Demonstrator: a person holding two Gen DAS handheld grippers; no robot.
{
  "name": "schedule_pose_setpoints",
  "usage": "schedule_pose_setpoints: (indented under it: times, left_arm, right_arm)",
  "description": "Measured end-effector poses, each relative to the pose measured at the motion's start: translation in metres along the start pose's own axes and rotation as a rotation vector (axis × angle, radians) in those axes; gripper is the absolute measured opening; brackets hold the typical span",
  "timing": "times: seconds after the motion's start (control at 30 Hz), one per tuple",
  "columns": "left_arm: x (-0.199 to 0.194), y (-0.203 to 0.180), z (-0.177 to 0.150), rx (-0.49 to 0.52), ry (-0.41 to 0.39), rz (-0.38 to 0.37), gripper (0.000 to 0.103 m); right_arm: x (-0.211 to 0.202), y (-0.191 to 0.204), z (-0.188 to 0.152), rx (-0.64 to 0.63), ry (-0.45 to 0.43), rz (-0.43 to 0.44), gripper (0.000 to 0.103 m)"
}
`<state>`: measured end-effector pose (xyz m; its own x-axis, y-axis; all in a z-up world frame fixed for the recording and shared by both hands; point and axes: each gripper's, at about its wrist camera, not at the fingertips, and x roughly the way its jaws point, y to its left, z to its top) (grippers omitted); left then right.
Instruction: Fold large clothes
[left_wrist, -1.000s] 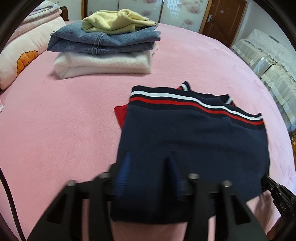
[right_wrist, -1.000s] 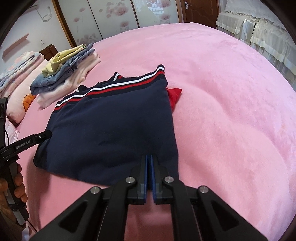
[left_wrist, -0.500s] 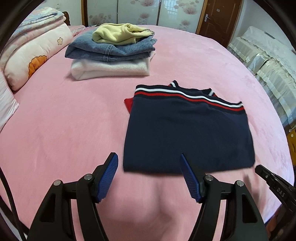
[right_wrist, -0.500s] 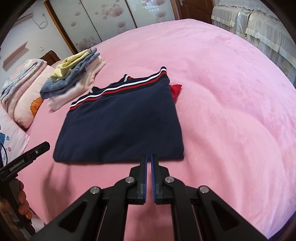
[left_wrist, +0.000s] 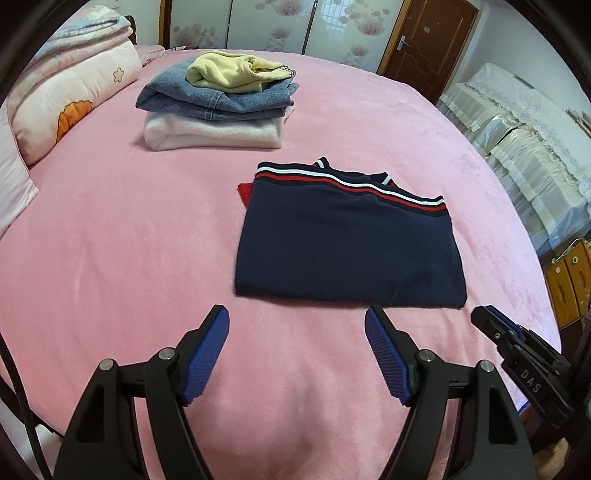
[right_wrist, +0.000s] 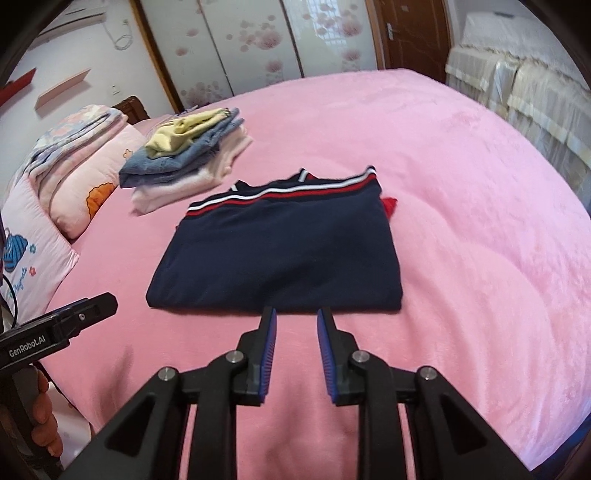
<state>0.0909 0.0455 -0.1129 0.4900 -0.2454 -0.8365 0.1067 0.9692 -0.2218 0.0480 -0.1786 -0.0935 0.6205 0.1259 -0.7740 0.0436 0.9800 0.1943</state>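
Note:
A navy garment (left_wrist: 347, 247) (right_wrist: 277, 258) with red and white stripes along its far edge lies folded flat on the pink bed (left_wrist: 129, 240) (right_wrist: 461, 240). A red corner sticks out beside it. My left gripper (left_wrist: 295, 321) hangs above the bed just short of the garment's near edge, its jaws opening wide with nothing between them. My right gripper (right_wrist: 295, 314) hovers over the same near edge, its jaws opening, a narrow gap between the blue pads (right_wrist: 269, 343), and holds nothing. The other gripper shows at the side of each view.
A stack of folded clothes (left_wrist: 218, 107) (right_wrist: 184, 166), yellow on denim on pale pink, sits beyond the garment. Pillows and a quilt (left_wrist: 70, 99) lie at the far left. A covered sofa (left_wrist: 524, 140) and a wooden door (left_wrist: 428, 40) stand past the bed.
Both grippers have let go of the garment's near edge and drawn back and up. The left jaws have spread wide; the right jaws, shut until half a second ago, have parted.

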Motion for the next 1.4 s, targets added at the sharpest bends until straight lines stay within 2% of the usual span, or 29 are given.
schedule_pose_setpoints:
  times: [0.23, 0.4, 0.5, 0.6, 0.7, 1.03, 1.13, 1.4]
  left_arm:
    - [0.031, 0.010, -0.006, -0.068, 0.043, -0.102, 0.075]
    - [0.072, 0.022, -0.016, -0.158, 0.069, -0.247, 0.075]
    - [0.099, 0.031, -0.020, -0.218, 0.081, -0.300, 0.075]
    - [0.116, 0.039, -0.018, -0.269, 0.046, -0.342, 0.075]
    - [0.125, 0.041, -0.010, -0.283, -0.010, -0.354, 0.075]
    - [0.149, 0.041, 0.028, -0.306, -0.092, -0.336, 0.074]
    - [0.145, 0.043, 0.035, -0.304, -0.108, -0.305, 0.067]
    - [0.129, 0.039, 0.048, -0.240, -0.116, -0.183, 0.023]
  right_arm:
    - [0.013, 0.011, 0.002, -0.029, -0.014, 0.004, 0.023]
    - [0.028, 0.011, 0.008, -0.021, -0.033, 0.002, 0.023]
    - [0.040, 0.011, 0.011, -0.019, -0.034, 0.002, 0.023]
    - [0.051, 0.013, 0.017, -0.021, -0.038, 0.008, 0.023]
    - [0.061, 0.015, 0.023, -0.026, -0.050, 0.019, 0.023]
    - [0.092, 0.025, 0.045, -0.063, -0.065, 0.030, 0.023]
    - [0.100, 0.028, 0.050, -0.077, -0.072, 0.024, 0.023]
    - [0.131, 0.035, 0.039, -0.134, -0.004, 0.010, 0.022]
